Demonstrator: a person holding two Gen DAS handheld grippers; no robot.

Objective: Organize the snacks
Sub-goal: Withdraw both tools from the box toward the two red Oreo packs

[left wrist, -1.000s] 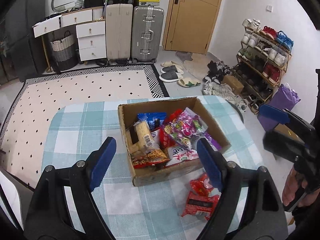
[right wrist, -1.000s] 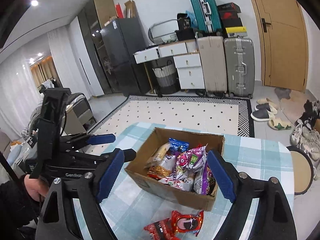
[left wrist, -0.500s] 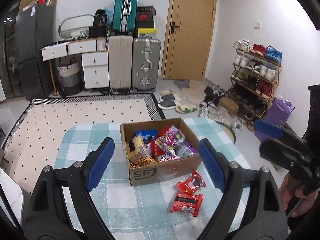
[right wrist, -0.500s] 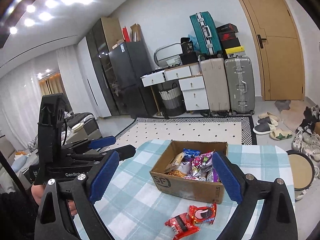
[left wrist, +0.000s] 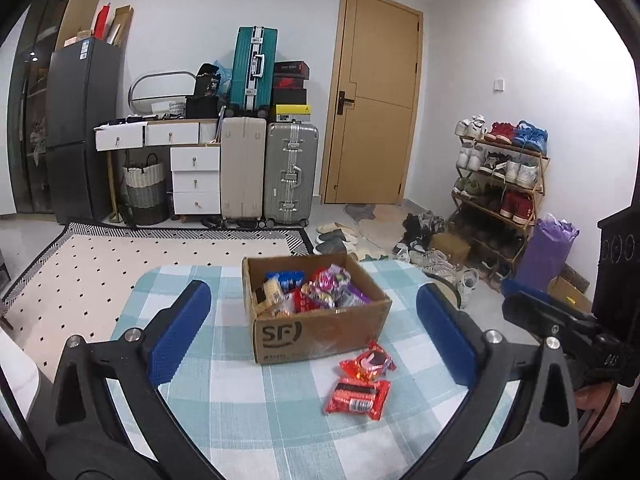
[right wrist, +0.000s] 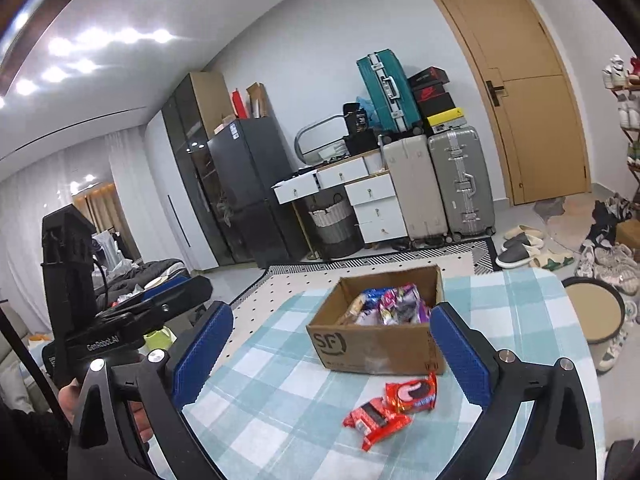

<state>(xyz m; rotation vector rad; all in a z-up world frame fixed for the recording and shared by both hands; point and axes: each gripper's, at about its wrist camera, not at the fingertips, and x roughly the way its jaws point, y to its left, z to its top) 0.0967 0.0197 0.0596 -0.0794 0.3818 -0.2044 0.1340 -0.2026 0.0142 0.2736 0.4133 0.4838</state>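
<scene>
Two red snack packets are lying on the checked tablecloth (left wrist: 248, 412), just in front of the cardboard box (left wrist: 320, 332). The nearer red packet (left wrist: 357, 394) is lying flat with its label side up; the farther red packet (left wrist: 368, 362) is sitting just beyond it, close to the box's front wall, and the two are touching or nearly so. In the right wrist view the same pair is showing as one packet (right wrist: 376, 420) near the camera and one (right wrist: 412, 392) nearer the box (right wrist: 376, 352).

Both packets are lying between and beyond the blue pads of the left gripper (left wrist: 312, 332), whose jaws are standing wide apart and holding nothing. The right gripper (right wrist: 332, 356) is hanging over the table likewise, its jaws spread wide and empty, with the packets lying in the gap ahead of its fingers, well clear of either pad.

The box is standing open and is holding a heap of mixed snack bags (left wrist: 312, 292): blue, pink, purple, red and a pale yellow one, piled loosely against one another.

Beyond the table a dotted rug (left wrist: 120, 264) is covering the floor, and suitcases (left wrist: 272, 176) are standing by the door (left wrist: 372, 104).
</scene>
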